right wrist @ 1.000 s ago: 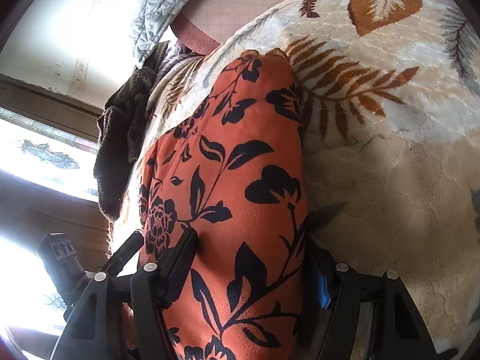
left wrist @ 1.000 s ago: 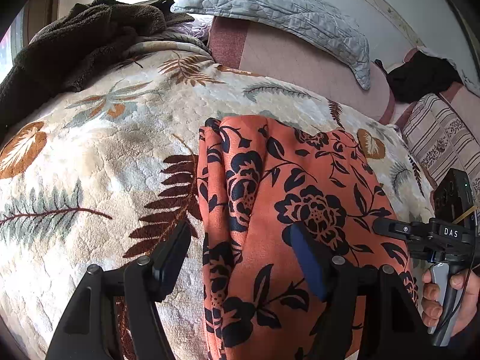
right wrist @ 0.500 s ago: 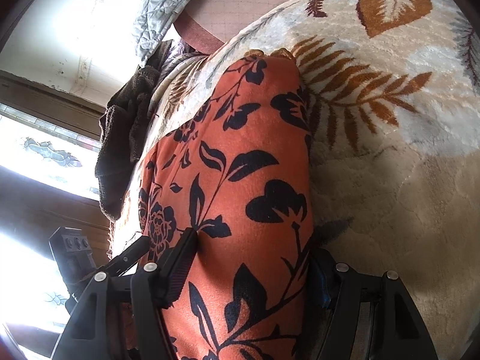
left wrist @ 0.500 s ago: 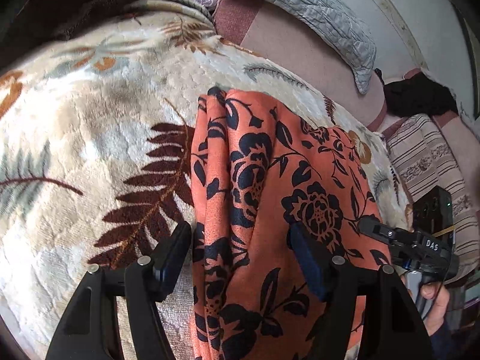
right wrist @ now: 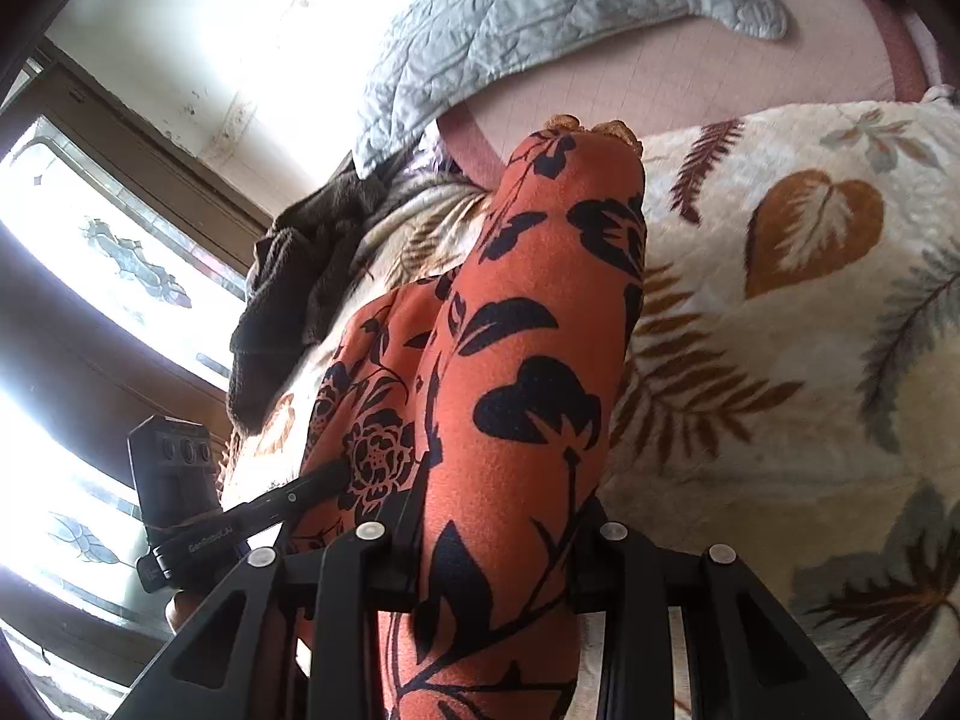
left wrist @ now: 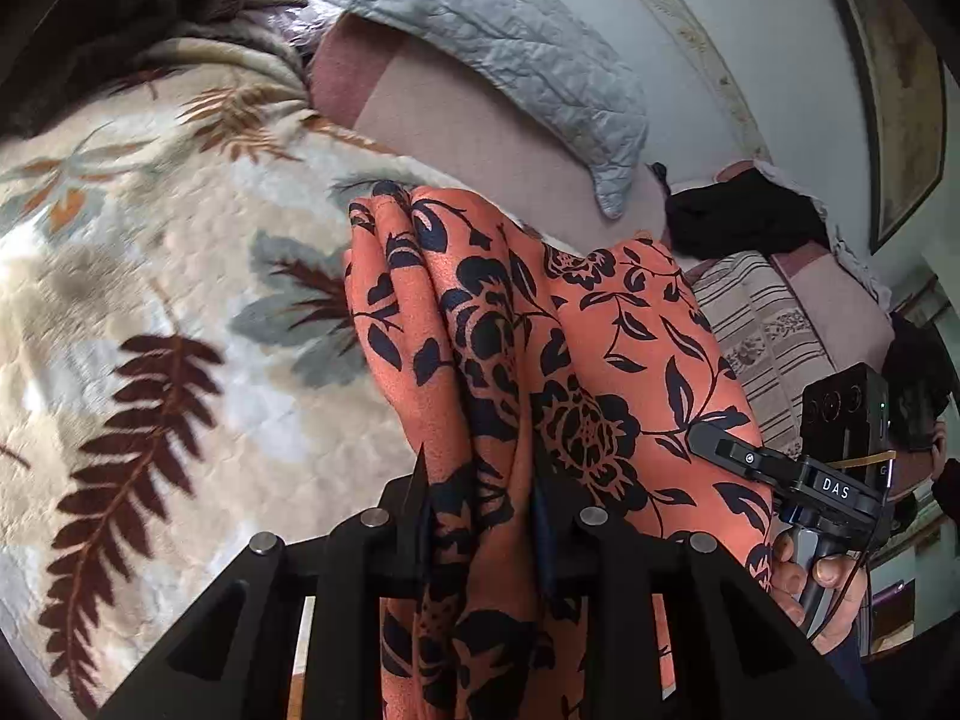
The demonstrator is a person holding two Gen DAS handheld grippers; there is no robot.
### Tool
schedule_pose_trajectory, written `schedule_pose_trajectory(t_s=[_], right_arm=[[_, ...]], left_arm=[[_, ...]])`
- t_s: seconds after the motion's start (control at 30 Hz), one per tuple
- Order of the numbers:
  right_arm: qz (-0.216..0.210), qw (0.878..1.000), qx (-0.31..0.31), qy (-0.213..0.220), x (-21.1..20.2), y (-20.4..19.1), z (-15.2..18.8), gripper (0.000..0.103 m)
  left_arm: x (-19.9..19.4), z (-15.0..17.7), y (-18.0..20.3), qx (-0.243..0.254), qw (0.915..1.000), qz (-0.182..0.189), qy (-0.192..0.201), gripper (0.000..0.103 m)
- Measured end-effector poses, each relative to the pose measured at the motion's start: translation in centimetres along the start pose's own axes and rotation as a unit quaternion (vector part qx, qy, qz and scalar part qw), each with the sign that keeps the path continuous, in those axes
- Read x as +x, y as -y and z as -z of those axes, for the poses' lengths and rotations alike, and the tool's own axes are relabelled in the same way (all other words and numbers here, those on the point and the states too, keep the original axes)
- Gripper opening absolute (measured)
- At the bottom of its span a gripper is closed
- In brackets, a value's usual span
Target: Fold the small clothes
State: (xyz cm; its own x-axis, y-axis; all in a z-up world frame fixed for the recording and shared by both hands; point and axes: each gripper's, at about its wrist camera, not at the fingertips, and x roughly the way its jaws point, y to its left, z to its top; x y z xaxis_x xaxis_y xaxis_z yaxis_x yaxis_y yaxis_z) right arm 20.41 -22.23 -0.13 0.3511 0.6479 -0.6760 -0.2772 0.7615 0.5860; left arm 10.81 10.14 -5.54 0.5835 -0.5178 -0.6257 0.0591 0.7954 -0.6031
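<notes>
An orange garment with black flowers [left wrist: 540, 324] hangs lifted above the leaf-patterned blanket [left wrist: 150, 300]. My left gripper [left wrist: 480, 498] is shut on its left edge, the cloth bunched between the fingers. My right gripper [right wrist: 504, 516] is shut on the other edge of the orange garment [right wrist: 540, 324]. The garment stretches from both grippers down to its far end, which touches the blanket. The right gripper also shows in the left wrist view [left wrist: 744, 456], and the left gripper shows in the right wrist view [right wrist: 324, 480].
A grey quilted pillow [left wrist: 480, 42] lies on a pink bolster [left wrist: 468, 126] at the back. A dark brown blanket [left wrist: 90, 18] is heaped at the far left. A striped cushion [left wrist: 756, 324] and black cloth [left wrist: 744, 222] lie right. A window [right wrist: 90, 276] is left.
Both grippers have closed on the garment's near edges and lifted it off the blanket. The cloth now hangs in a long drape, narrower than when it lay flat.
</notes>
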Motion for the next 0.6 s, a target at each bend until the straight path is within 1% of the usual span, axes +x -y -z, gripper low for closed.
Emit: schedule_pose_trajectory(t_s=[0.1, 0.17, 0.2, 0.23, 0.27, 0.3, 0.33, 0.37, 0.4, 0.43, 0.47, 0.53, 0.6], right_arm=[[-0.007, 1.000, 0.016, 0.017, -2.0, 2.6, -1.1, 0.034], [-0.011, 0.999, 0.039, 0.011, -2.0, 4.9, -1.3, 0.035], [-0.008, 0.998, 0.058, 0.010, -1.8, 6.4, -1.0, 0.036], [-0.002, 0.997, 0.074, 0.001, -1.2, 7.8, -0.6, 0.041], [0.011, 0.995, 0.093, -0.014, -0.3, 9.3, 0.1, 0.045], [0.032, 0.992, 0.116, -0.025, 0.3, 10.7, 0.8, 0.045], [0.059, 0.989, 0.134, -0.032, 0.7, 12.0, 1.7, 0.047], [0.059, 0.988, 0.143, -0.023, 0.6, 12.7, 2.4, 0.051], [0.050, 0.988, 0.147, -0.005, 0.0, 12.8, 3.0, 0.051], [0.058, 0.988, 0.141, 0.011, -0.8, 12.4, 3.3, 0.051], [0.075, 0.989, 0.124, 0.025, -1.6, 11.6, 3.4, 0.051], [0.108, 0.988, 0.089, 0.059, -3.3, 9.6, 3.3, 0.051], [0.092, 0.990, 0.060, 0.083, -4.5, 7.7, 2.8, 0.051]], left_arm=[[2.1, -1.0, 2.5, 0.012, 0.9999, 0.001, -0.003, 0.028], [4.2, -1.0, 3.3, 0.019, 0.9995, -0.017, -0.021, 0.031], [5.3, -0.7, 3.1, 0.018, 0.9989, -0.031, -0.031, 0.034], [6.4, -0.3, 2.9, 0.019, 0.9975, -0.054, -0.042, 0.035], [7.5, 0.3, 2.4, 0.017, 0.9945, -0.088, -0.055, 0.036], [8.3, 1.0, 1.7, 0.014, 0.9906, -0.116, -0.071, 0.036], [8.4, 1.6, 1.1, 0.009, 0.9905, -0.113, -0.077, 0.046], [7.7, 2.2, 0.7, 0.007, 0.9920, -0.104, -0.071, 0.048], [6.8, 2.5, 0.8, 0.013, 0.9918, -0.111, -0.062, 0.049], [5.9, 2.7, 1.2, 0.026, 0.9912, -0.120, -0.051, 0.049], [4.9, 2.9, 1.7, 0.037, 0.9907, -0.124, -0.042, 0.049], [3.5, 3.4, 2.6, 0.056, 0.9911, -0.118, -0.027, 0.049], [2.9, 3.9, 3.6, 0.078, 0.9887, -0.127, -0.018, 0.049]])
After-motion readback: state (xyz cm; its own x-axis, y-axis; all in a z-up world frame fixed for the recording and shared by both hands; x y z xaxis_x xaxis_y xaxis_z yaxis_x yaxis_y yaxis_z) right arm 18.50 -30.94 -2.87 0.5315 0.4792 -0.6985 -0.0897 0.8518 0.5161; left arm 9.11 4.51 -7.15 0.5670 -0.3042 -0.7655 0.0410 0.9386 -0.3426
